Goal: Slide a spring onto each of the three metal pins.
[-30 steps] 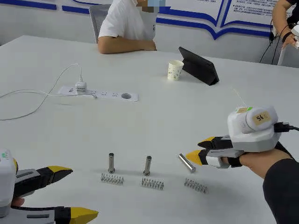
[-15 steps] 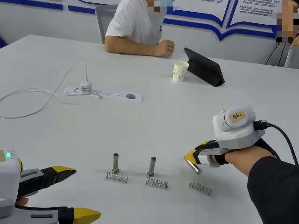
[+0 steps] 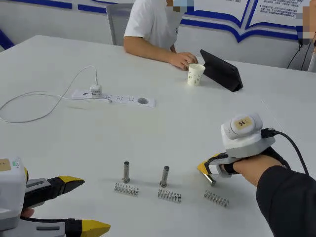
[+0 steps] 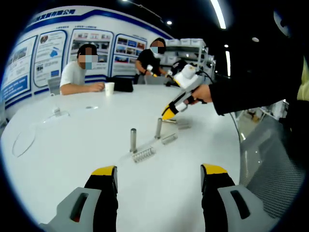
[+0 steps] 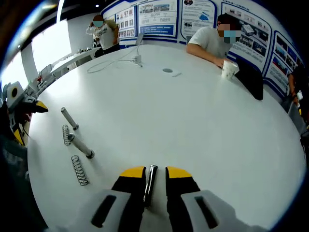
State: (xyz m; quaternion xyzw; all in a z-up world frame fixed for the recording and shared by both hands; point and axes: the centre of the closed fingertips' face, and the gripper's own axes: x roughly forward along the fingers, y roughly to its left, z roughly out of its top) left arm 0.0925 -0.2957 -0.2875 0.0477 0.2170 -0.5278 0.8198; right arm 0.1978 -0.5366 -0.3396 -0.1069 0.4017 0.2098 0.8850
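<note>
**Inspector:** Status of the pins?

**Assistant:** The third pin [image 3: 211,180] lies tilted on the table [image 3: 197,113] at the right end of the row. Its upper end is between the jaws of the right hand-held gripper [image 3: 204,168]. The left pin [image 3: 126,171] and middle pin [image 3: 164,176] stand upright. One spring lies just in front of each: left spring [image 3: 126,189], middle spring [image 3: 169,195], right spring [image 3: 216,199]. All three pins are bare.

**Inspector:** What has changed?

**Assistant:** A second ago the right hand-held gripper stood agape, just right of the third pin. It has since come down and closed. The right gripper view shows its jaws clenched on the pin's shaft. Pins and springs hold their places on the table. Judgement: the grasp is made and threading has not begun, so the task is at its first step.

**Inspector:** The other side?

**Assistant:** The left hand-held gripper [image 3: 94,205] is released, jaws wide apart and holding nothing. It sits at the bottom left, well apart from the row.

**Inspector:** Anything uncertain?

**Assistant:** Whether the third pin has left the table cannot be told. The jaws cover its upper end in the head view. The left hand-held gripper is cut off by the lower edge.
</note>
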